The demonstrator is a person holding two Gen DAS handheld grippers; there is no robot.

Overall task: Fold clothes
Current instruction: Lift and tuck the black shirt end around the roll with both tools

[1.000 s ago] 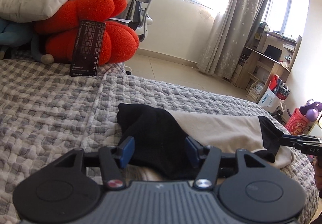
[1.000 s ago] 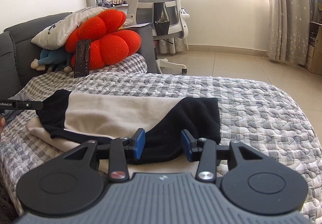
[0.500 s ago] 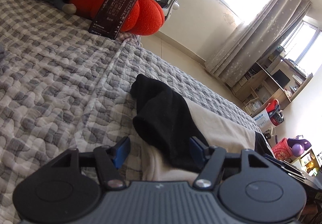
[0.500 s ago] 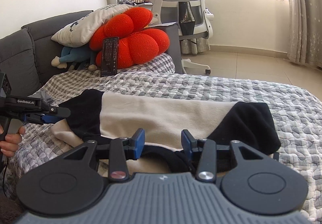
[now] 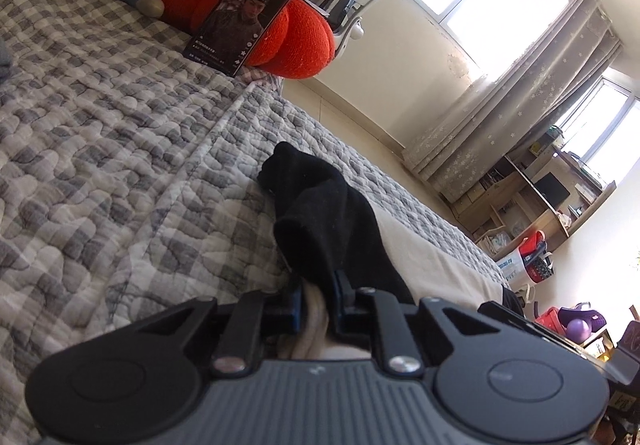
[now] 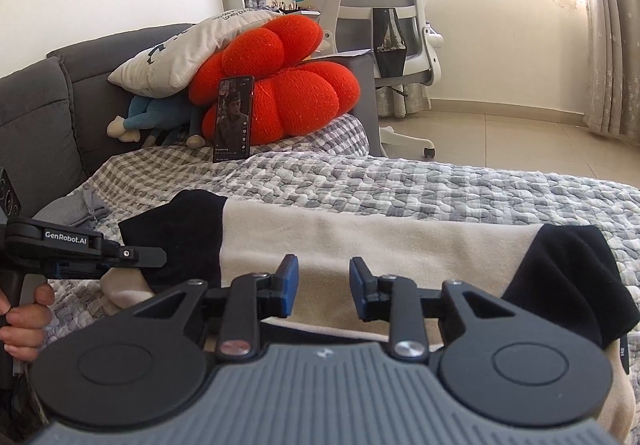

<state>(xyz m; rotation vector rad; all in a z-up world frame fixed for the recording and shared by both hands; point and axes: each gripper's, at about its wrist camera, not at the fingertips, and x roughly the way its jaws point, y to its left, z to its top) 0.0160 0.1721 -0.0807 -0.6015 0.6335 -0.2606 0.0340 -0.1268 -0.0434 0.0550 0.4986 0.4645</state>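
Kid: Fingers first! What is new with the left gripper [image 5: 316,299]?

Helper: A second ago its jaws stood wide, one on each side of the black sleeve [image 5: 320,213]. Now they are closing, and they pinch the edge of the cream and black top [image 6: 360,241], black and cream cloth bunched between them. That means the top is caught on that side, ready to be lifted for a fold.

Kid: And the right gripper [image 6: 324,287]?

Helper: It has slid along toward the middle of the top. Its jaws are closing too, but the blue pads [image 6: 289,285] are apart, with no cloth pressed between them, just over the near edge.

Kid: Where is the top?

Helper: Spread out flat on the quilt [image 6: 460,185]. The top looks soft and floppy. The quilt is bumpy, with grey and white checks. Behind sit a round, puffy red cushion [image 6: 280,93] and a flat, shiny phone [image 6: 234,119] leaning on it.
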